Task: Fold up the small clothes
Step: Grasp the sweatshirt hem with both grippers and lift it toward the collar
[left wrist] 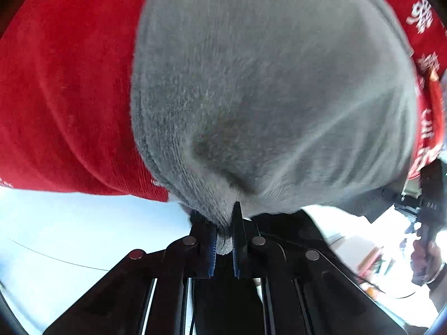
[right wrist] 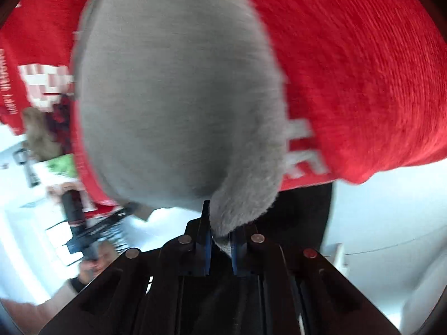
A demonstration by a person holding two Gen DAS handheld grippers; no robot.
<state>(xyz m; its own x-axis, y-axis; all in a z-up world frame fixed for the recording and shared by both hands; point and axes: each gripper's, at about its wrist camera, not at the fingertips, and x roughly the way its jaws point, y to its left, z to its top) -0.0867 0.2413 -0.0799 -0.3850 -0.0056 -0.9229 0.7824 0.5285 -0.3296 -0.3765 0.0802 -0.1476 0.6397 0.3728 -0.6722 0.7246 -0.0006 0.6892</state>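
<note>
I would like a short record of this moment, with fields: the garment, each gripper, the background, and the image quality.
garment: grey knit cloth, held up, spread between both grippers
left gripper: shut on a grey corner of the cloth
right gripper: shut on another grey corner
background: person's red shirt with white print, close behind the cloth
surface: white table at the lower left of the left wrist view
image quality: right wrist view is motion-blurred

grey cloth (left wrist: 265,97) blocks ahead, red shirt (left wrist: 64,97) behind
</note>
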